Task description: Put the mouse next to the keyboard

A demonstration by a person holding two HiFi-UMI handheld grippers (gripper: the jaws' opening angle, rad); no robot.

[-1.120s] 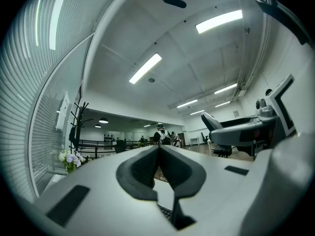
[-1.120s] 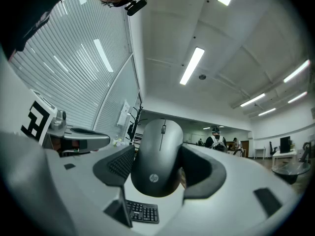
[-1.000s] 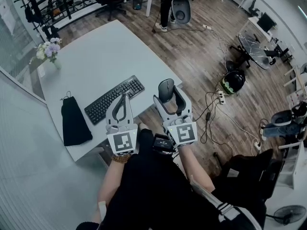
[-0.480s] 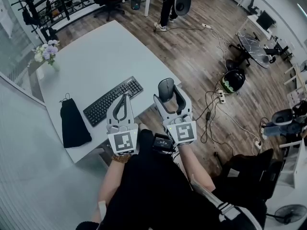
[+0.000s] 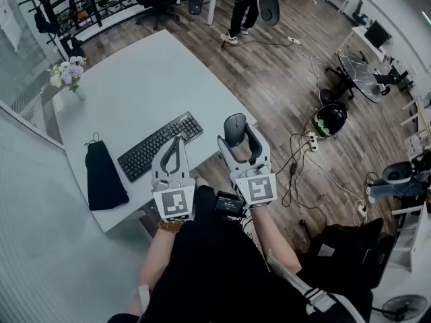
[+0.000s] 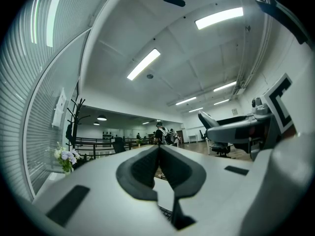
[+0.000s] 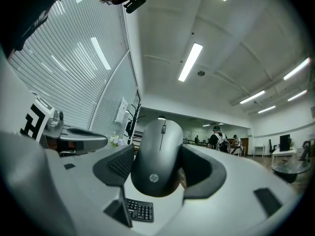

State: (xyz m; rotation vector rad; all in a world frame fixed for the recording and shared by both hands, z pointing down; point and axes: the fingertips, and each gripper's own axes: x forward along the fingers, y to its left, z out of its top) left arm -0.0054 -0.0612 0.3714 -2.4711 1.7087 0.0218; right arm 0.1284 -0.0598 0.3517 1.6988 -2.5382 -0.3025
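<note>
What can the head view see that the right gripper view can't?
Only the head view shows the black pouch lying on the table, the whole keyboard and the wooden floor with its cables. Only the right gripper view shows the ceiling lights and the logo on the mouse. Both show the right gripper shut on the mouse, some keyboard keys, the flowers and the left gripper, which is shut and empty.

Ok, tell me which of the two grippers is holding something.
The right gripper: a black mouse sits clamped between its jaws. The left gripper has its jaws shut together with nothing between them.
</note>
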